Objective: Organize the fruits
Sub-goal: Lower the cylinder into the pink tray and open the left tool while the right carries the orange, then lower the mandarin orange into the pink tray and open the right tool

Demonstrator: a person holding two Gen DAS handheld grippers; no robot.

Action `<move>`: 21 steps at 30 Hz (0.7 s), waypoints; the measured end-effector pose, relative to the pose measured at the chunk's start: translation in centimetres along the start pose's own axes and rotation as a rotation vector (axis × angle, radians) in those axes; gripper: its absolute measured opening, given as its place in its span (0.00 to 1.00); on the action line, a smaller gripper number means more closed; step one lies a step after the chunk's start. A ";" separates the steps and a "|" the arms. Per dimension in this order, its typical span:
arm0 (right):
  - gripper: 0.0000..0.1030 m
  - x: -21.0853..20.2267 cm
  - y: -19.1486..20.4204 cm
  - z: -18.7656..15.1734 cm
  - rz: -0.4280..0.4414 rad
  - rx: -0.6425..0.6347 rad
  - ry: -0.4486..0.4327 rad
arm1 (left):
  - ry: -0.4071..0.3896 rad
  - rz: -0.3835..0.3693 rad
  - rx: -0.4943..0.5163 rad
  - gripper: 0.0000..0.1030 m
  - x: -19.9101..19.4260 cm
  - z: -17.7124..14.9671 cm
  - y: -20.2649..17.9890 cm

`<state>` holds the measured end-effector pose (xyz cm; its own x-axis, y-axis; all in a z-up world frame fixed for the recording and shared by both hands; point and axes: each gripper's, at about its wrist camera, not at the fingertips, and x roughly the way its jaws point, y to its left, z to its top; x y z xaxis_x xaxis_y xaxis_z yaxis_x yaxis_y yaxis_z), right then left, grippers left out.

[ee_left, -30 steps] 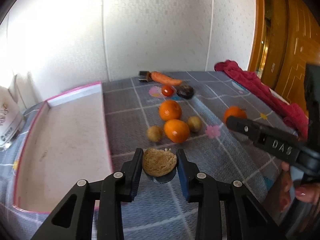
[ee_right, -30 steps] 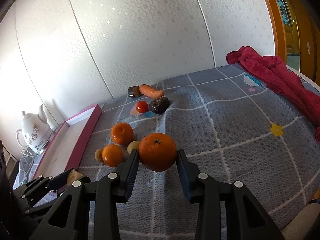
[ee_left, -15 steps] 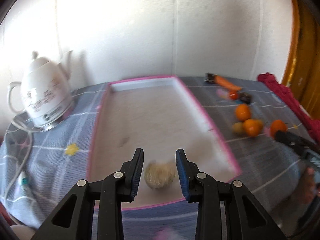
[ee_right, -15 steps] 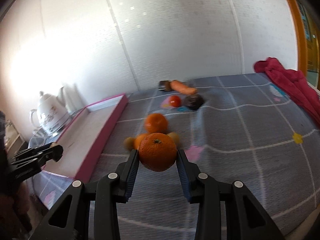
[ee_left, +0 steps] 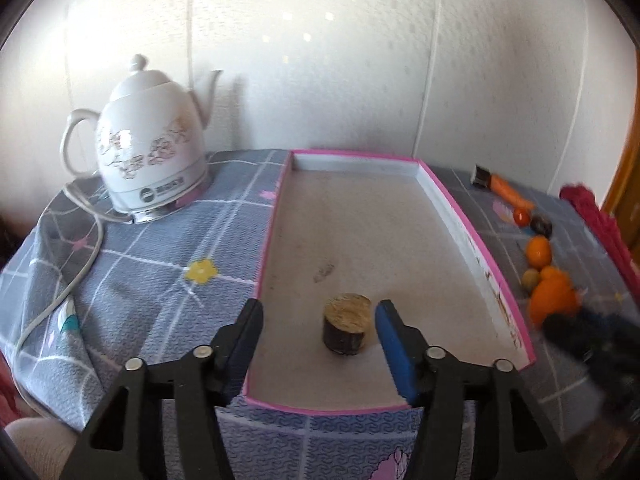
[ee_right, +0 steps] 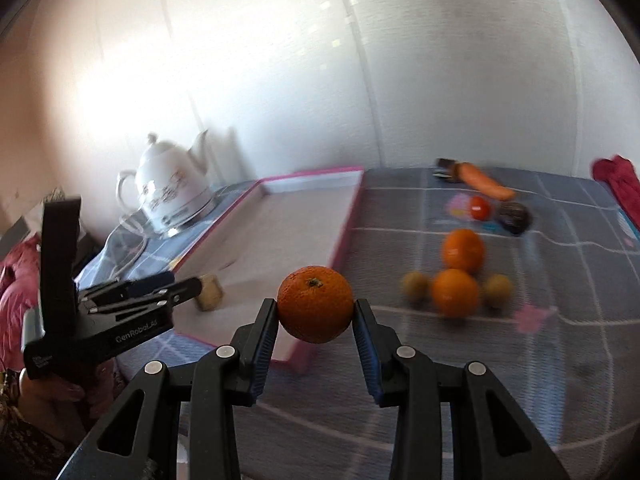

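Left wrist view: my left gripper (ee_left: 318,322) is opening, its fingers (ee_left: 390,330) spreading clear of the brown-skinned cut fruit piece (ee_left: 347,329), which stands cut face up on the floor of the pink-rimmed tray (ee_left: 476,240) near the 6 o'clock edge. I judge it is set there because the tray is the collecting spot, and upright on its flat end it will not roll. The white kettle (ee_left: 154,148) sits at 10 o'clock, off the tray.

In the right wrist view, my right gripper (ee_right: 315,322) has its fingers narrow and clamped on both sides of an orange (ee_right: 315,304), stem upward, held in the air just beside the tray's near corner. The squeeze across its widest part keeps the round fruit from slipping. At 2 o'clock on the worktop (ee_right: 580,320) wait two more oranges (ee_right: 455,292), two small yellowish fruits (ee_right: 498,290), a tomato (ee_right: 480,207), a dark fruit (ee_right: 514,216) and a carrot (ee_right: 484,180), all outside the tray. I would set this orange apart from the cut piece.
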<state>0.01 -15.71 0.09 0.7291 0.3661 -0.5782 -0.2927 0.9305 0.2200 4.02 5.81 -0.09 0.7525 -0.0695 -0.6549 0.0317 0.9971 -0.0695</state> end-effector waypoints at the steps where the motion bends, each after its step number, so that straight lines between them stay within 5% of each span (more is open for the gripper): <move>1: 0.37 0.6 0.5 0.1 0.005 -0.007 0.011 | -0.005 0.005 -0.013 0.63 -0.2 0.0 0.3; 9: 0.37 3.6 3.3 0.7 0.014 -0.087 0.069 | -0.035 0.012 -0.182 0.91 -1.0 0.5 3.2; 21: 0.40 8.3 3.6 2.0 -0.061 -0.073 0.154 | -0.025 -0.008 -0.224 0.95 -0.9 0.3 3.3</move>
<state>6.19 -9.27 -2.35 0.6454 0.2981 -0.7032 -0.2990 0.9458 0.1266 3.65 9.22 0.51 0.7687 -0.0740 -0.6353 -0.1070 0.9644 -0.2418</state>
